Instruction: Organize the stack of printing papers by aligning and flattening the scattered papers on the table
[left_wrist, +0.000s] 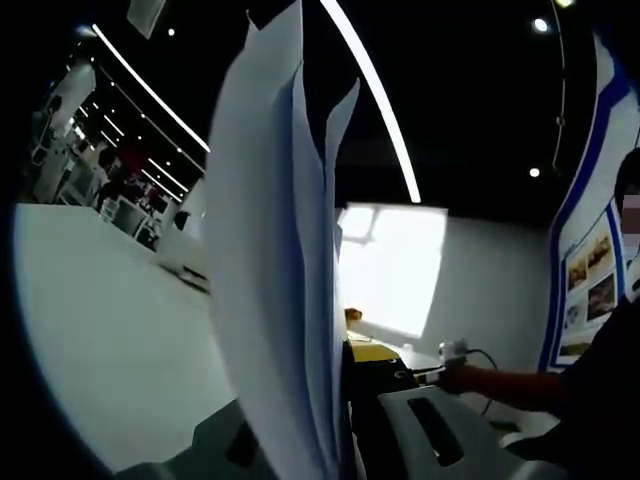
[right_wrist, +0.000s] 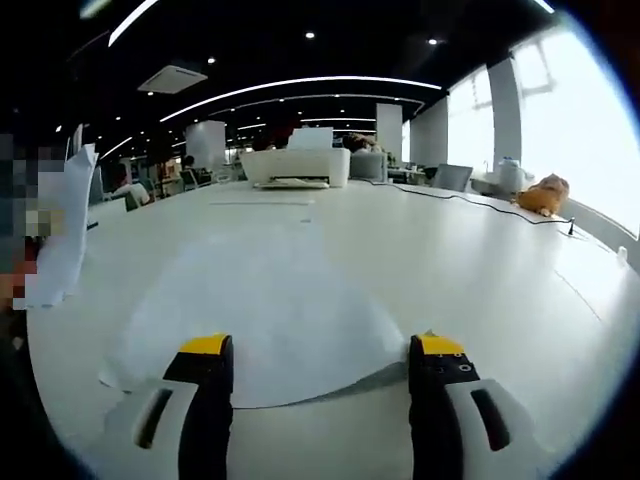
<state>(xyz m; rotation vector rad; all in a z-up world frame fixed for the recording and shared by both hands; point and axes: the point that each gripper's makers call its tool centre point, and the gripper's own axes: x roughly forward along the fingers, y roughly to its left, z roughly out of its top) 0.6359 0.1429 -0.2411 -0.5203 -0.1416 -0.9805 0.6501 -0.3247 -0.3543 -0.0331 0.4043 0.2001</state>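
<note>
dark ceiling with long curved light strips hangs over a big white table (right_wrist: 420, 250) in an open office, bright windows along its far right edge. on the table, just ahead of the right gripper (right_wrist: 322, 345), lie loose white sheets of paper (right_wrist: 260, 315) spread in a broad, uneven fan, their near edge curling up a little off the surface and casting a shadow between the jaws. the right gripper's two yellow-tipped jaws stand wide apart with nothing between them, hovering at the near edge of that fan. toward the far edge of the table sits a white printer (right_wrist: 296, 166) with a sheet standing in its tray, and a dark cable (right_wrist: 470, 200) snakes along the right side toward an orange object (right_wrist: 545, 195) near the windows. at the left edge of the right gripper view a bunch of held-up papers (right_wrist: 62, 230) shows — the same stack (left_wrist: 285, 260) that rises on edge through the left gripper view, several sheets fanned slightly at the top. the left gripper (left_wrist: 335, 425) is pinching this stack at its lower end, jaws pressed onto the sheets, lifted off the table. a person's hand (left_wrist: 462, 377) shows in the left gripper view at lower right, holding a grey handle with a cable.
</note>
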